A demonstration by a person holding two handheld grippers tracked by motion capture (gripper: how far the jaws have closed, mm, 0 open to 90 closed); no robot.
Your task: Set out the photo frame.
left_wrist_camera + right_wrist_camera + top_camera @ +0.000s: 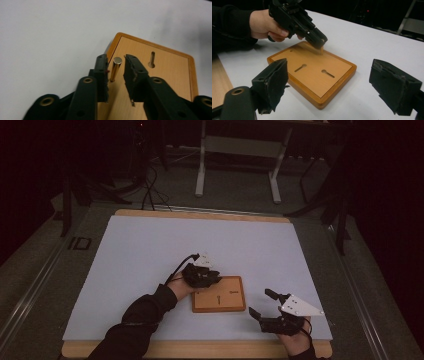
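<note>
Item: brass pin (115, 68), upright near a corner of the wooden board (167, 72) on the counter (150, 250), flanked by your left gripper (115, 65), jaws narrow but not pressing, likely to lift it; your right gripper (327, 82) waits wide, holding nothing.

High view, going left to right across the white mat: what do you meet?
Black sleeve → left gripper over the board's left corner → wooden board → right gripper, jaws wide apart, nothing between them.
</note>
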